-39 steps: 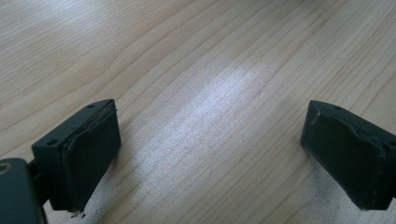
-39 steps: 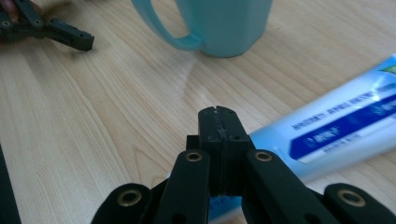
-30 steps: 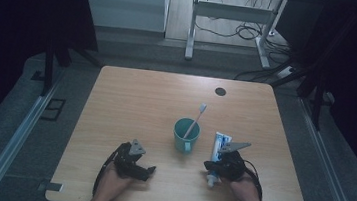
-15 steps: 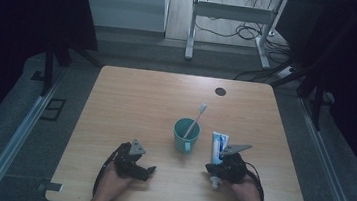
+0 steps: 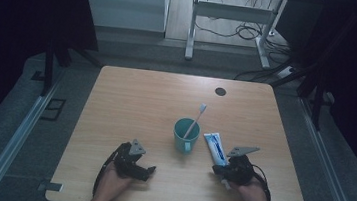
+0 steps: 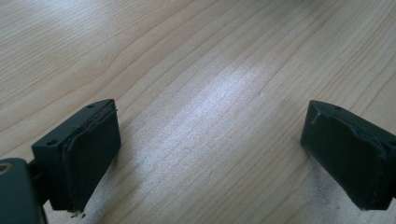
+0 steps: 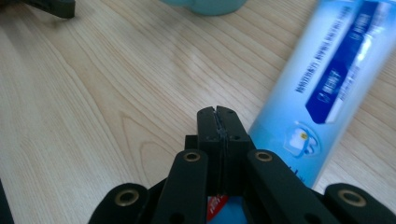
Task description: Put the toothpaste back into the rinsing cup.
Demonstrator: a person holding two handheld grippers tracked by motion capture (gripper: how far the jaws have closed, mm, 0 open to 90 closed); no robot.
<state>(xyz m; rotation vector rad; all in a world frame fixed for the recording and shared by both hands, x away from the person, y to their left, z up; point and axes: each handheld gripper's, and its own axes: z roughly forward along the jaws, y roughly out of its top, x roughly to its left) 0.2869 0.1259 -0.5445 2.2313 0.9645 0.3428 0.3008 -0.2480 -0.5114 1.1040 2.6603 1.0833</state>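
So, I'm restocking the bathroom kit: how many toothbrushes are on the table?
1. The toothbrush stands tilted in the teal cup near the table's middle, bristles up, left of the toothpaste tube.

Toothbrush (image 5: pixel 195 118) in cup (image 5: pixel 185 135) (mid-table), toothpaste tube (image 5: pixel 215 147) just right.

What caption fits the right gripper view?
Shut right tool rests on the wooden table beside a blue toothpaste tube.
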